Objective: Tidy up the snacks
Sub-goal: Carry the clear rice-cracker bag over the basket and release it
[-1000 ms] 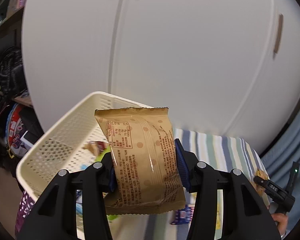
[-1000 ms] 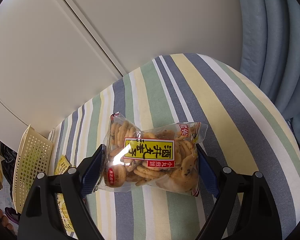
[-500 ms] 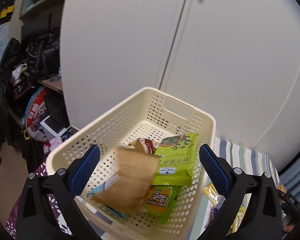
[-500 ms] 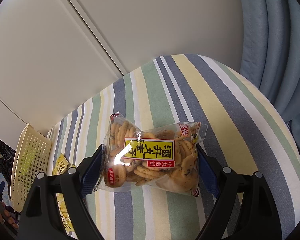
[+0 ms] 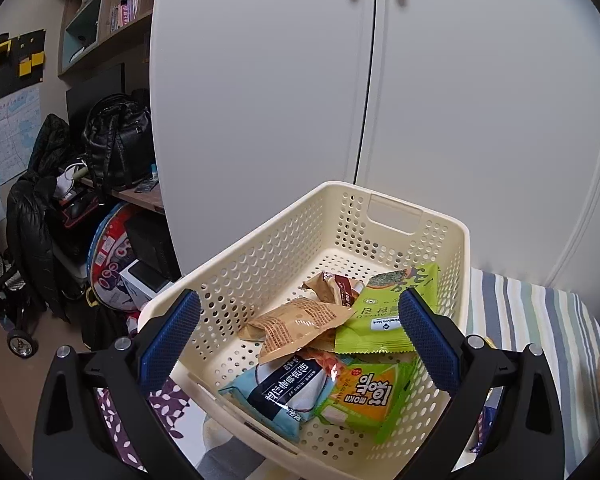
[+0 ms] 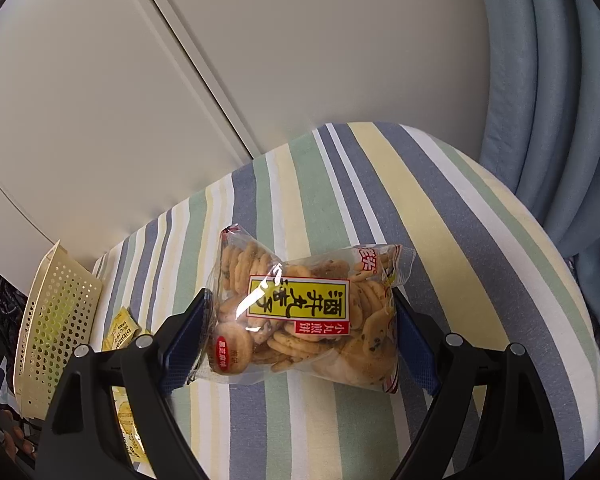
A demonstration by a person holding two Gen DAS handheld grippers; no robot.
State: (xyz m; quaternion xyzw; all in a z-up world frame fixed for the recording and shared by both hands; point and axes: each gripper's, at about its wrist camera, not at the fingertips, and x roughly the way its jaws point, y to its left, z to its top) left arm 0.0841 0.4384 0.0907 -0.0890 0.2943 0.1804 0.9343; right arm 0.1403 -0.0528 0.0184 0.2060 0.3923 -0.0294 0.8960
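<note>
The left hand-held gripper (image 5: 296, 332) is seen with its blue pads spread wide and nothing between them, held above the cream perforated basket (image 5: 380, 216), which serves as the landmark here. Inside the basket a tan packet (image 5: 300, 322) is laid across the middle, partly over a green seaweed packet (image 5: 384, 312) at the side nearer the striped cloth (image 5: 532, 320); a small brown wrapper (image 5: 334, 286) is tucked just behind them, toward the basket's handle cut-out. At the near end of the basket a light-blue packet (image 5: 280, 394) and a yellow-green packet (image 5: 366, 396) are set side by side, touching. Behind the basket white cupboard doors (image 5: 380, 100) are seen. In the right wrist view the right hand-held gripper (image 6: 302, 322) is clamped on a clear bag of small round crackers (image 6: 304, 308) — gripped at both ends and held over the striped cloth (image 6: 440, 208), well apart from the basket (image 6: 52, 320). Small yellow sachets (image 6: 120, 330) are left on the cloth just beside the basket, between it and the cracker bag.
</note>
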